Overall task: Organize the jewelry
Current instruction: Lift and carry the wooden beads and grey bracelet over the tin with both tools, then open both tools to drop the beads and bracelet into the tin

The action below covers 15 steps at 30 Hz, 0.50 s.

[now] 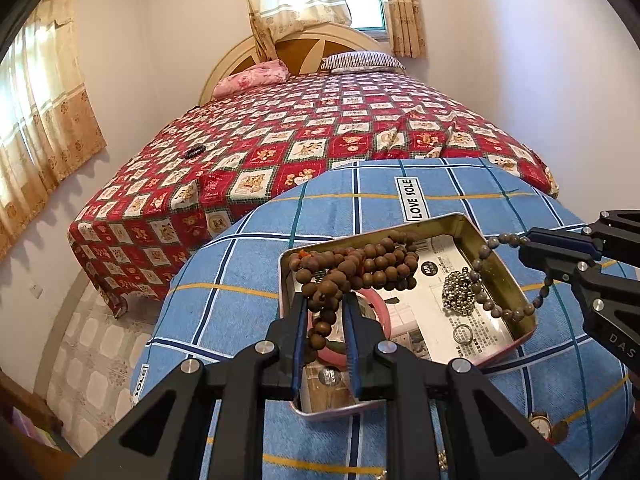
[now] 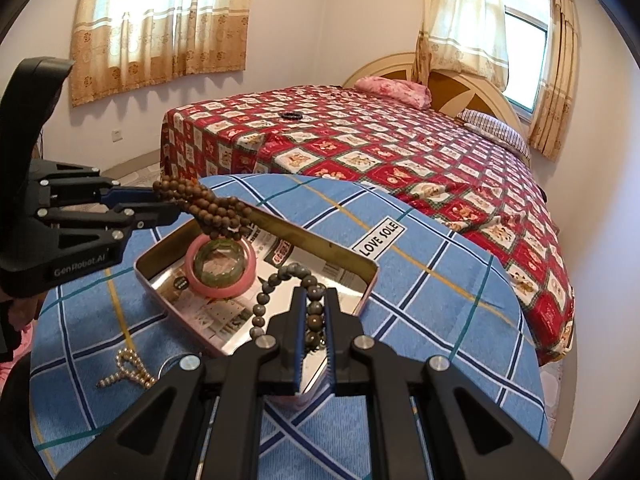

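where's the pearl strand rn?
Right wrist view, lower left: the pearl strand lies on the blue cloth, outside the tin tray, below the left gripper.

The left wrist view looks along its fingers from close above the tin (image 1: 472,227), facing the bed (image 1: 304,136) head-on; the right wrist view sits equally near, facing the bed obliquely; both share tin, blue cloth (image 2: 440,280), bed and curtained windows.
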### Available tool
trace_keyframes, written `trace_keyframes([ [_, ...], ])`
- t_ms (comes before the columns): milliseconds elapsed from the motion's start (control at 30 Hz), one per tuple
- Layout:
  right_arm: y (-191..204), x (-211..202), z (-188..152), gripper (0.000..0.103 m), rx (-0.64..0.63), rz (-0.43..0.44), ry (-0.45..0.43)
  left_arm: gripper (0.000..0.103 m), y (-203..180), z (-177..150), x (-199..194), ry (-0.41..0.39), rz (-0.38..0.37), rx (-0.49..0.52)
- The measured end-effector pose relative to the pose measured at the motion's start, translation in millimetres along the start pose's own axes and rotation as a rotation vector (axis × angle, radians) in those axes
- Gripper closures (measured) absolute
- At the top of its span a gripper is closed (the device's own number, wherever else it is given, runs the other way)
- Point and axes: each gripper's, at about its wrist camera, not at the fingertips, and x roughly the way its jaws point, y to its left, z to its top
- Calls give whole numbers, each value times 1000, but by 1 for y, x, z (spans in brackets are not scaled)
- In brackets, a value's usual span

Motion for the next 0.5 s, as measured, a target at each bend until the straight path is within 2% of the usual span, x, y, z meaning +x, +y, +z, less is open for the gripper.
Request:
trace_keyframes([
  [500,-4,35,-1,93,26,-7,50,86,-10,2,25,41,18,39],
])
